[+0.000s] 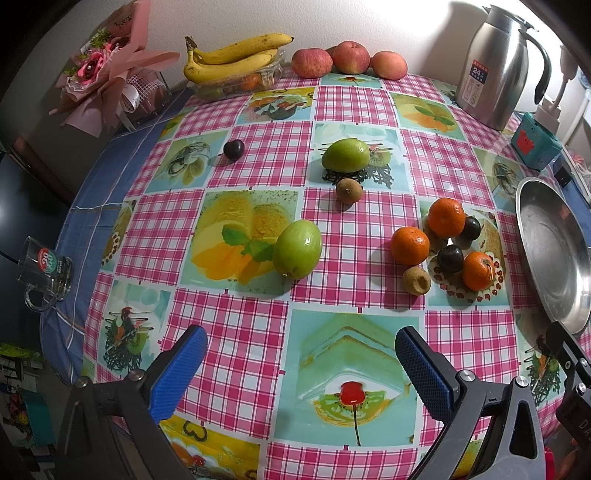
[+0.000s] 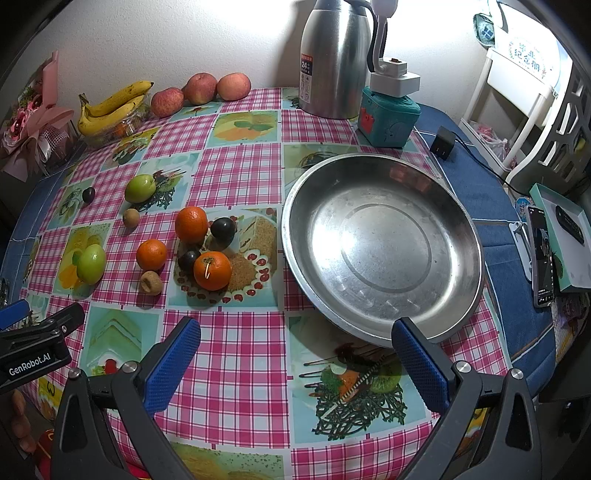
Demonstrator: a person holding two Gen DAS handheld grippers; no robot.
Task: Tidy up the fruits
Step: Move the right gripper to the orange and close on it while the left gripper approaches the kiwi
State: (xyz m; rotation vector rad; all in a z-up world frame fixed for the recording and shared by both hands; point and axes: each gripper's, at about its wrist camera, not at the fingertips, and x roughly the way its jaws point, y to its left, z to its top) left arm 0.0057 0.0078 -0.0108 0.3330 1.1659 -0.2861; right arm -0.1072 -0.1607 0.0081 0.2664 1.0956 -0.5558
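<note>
well, both tools wide; left tool (image 2: 22,347) reads "genrobot.ai", flask (image 2: 332,59) maybe "24".

Strong light from above and behind, blown out white on the wall (image 1: 424,22) near the steel jug (image 2: 332,62). Glare streaks on the metal pan (image 2: 380,243). Fruit throws short soft shadows toward the camera on the tabletop (image 1: 258,332). Heavy fisheye bending, dark vignetted corners, edges soft; centre sharp, colours slightly oversaturated.

Steel basin (image 1: 554,251) cut off at right frame edge in left wrist view (thermos (image 2: 334,59) top cropped in right), container (image 1: 236,83) contents beneath bananas (image 1: 232,57) indistinct.
</note>
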